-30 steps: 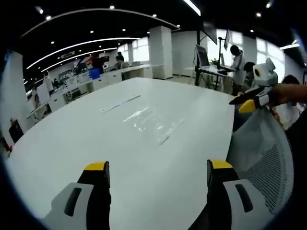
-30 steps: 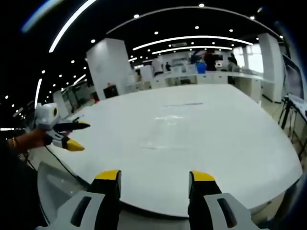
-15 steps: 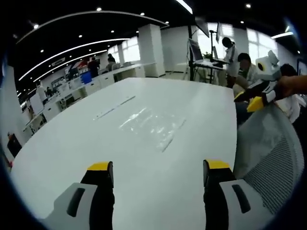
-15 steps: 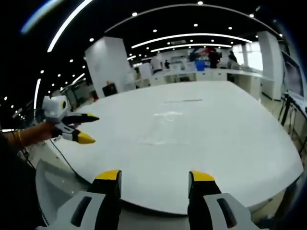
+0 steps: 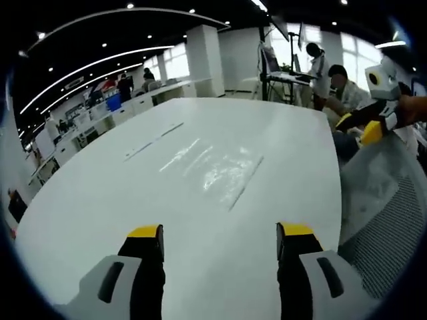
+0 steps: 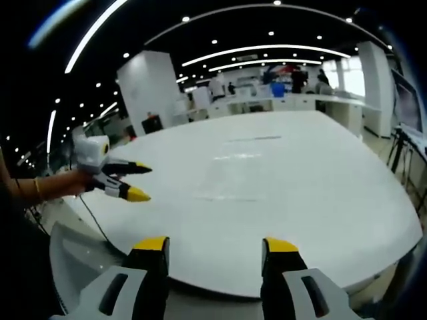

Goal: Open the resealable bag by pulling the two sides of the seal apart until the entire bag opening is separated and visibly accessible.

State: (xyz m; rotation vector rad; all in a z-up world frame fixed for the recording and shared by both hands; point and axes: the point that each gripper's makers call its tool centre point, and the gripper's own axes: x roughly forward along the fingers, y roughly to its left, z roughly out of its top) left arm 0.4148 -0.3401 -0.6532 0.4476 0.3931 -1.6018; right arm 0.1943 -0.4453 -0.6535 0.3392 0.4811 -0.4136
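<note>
- A clear, flat resealable plastic bag [image 5: 223, 172] lies on the broad white round-edged table [image 5: 100, 200], glinting under the ceiling lights; in the left gripper view it sits near the middle of the tabletop.
- A straight pale line along the bag's right-hand edge in that view looks like the seal strip, though I cannot be sure of it.
- The left gripper [image 5: 220, 237] hangs above the near part of the table with its two black, yellow-tipped jaws spread wide apart and nothing between them.
- The bag lies ahead of those jaws, roughly in line with the gap between them, and apart from both tips.
- In the right gripper view the same bag [image 6: 230, 177] shows as a faint shine on the table, well beyond the near edge.
- The right gripper [image 6: 215, 245] sits off the table's near rim, its jaws likewise gaping and holding nothing; the bag is well apart from its fingertips.
- The left gripper [image 6: 137, 181] also comes in from the left of the right gripper view, held by a person's hand [image 6: 70, 181], its yellow tips parted over the table's edge.
- The right gripper [image 5: 357, 128] shows at the right of the left gripper view, above a grey mesh chair back [image 5: 380, 220], tips parted.
- A second thin pale strip [image 5: 152, 140] lies farther out on the table, beyond the bag.
- Behind the table, people [image 5: 333, 80] stand and sit at a desk with a monitor.
</note>
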